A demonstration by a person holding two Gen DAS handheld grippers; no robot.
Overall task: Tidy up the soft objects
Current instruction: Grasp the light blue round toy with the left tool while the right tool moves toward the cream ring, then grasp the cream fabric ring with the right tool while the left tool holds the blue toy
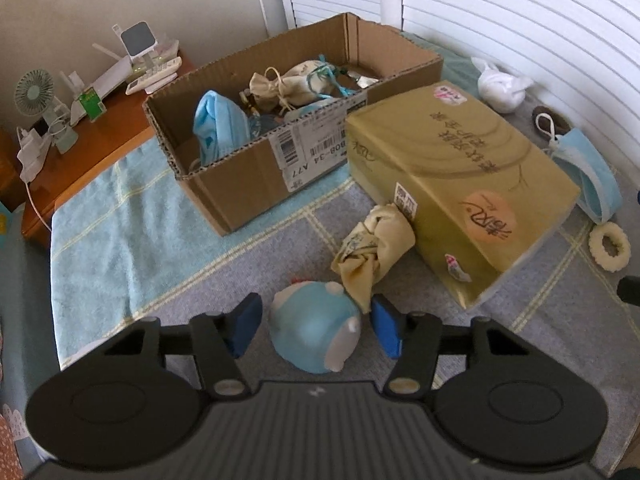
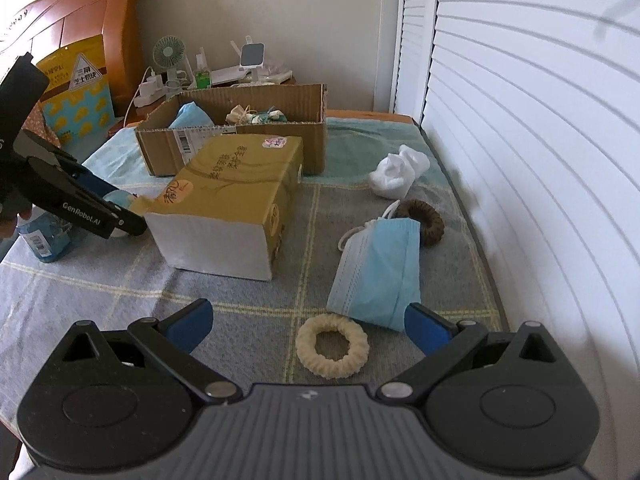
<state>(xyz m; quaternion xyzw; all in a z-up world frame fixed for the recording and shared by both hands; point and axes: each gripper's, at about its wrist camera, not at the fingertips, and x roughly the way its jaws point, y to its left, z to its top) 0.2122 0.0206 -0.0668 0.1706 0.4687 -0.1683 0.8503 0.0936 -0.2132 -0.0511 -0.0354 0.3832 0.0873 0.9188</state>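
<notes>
A round blue plush toy is seen lying on the checked blanket between the jaws of the left gripper. The jaws are half spread around it: the right pad appears to sit at the toy's edge, while a narrow gap is left at the other pad, so no pinch can be confirmed. Just beyond the jaws, a crumpled beige cloth pouch is found leaning against the olive tissue pack. Further ahead and to the left, an open cardboard box is placed, with a blue mask and a drawstring pouch already inside.

The jaws of the right gripper are held wide apart above the blanket, with nothing between the pads. A cream scrunchie lies between them, slightly nearer the camera. A blue face mask is spread just ahead, its lower corner close to the right pad. Beyond it a brown scrunchie and a white bundle are seen.
</notes>
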